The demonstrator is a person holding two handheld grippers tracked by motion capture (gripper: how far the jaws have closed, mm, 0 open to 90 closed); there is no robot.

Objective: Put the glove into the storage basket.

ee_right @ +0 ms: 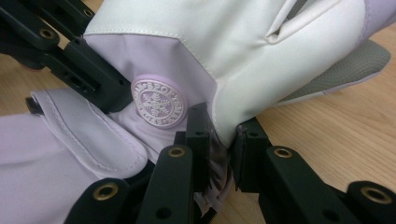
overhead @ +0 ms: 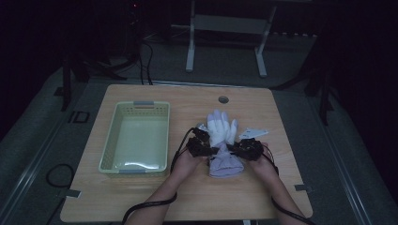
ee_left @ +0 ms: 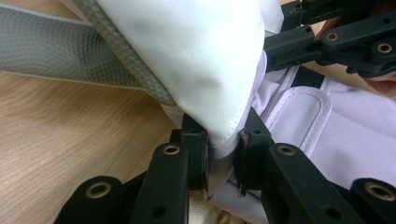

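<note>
A white and pale lilac ski glove (overhead: 223,140) lies flat on the wooden table (overhead: 141,192), fingers pointing away from the person. My left gripper (overhead: 212,151) pinches the glove's left edge near the wrist, its jaws shut on a fold of white and lilac fabric (ee_left: 224,140). My right gripper (overhead: 231,150) is shut on the opposite edge of the glove (ee_right: 219,126), beside a round snowflake badge (ee_right: 158,102). Each gripper view also shows the other gripper across the glove. A grey textured finger (ee_left: 51,51) of the glove rests on the wood.
A pale green plastic basket (overhead: 160,140) stands left of the glove. A small white flat piece (overhead: 253,133) lies just right of the glove's fingers. A round cable hole (overhead: 223,99) sits near the table's far edge. Cables trail from both grippers toward the near edge.
</note>
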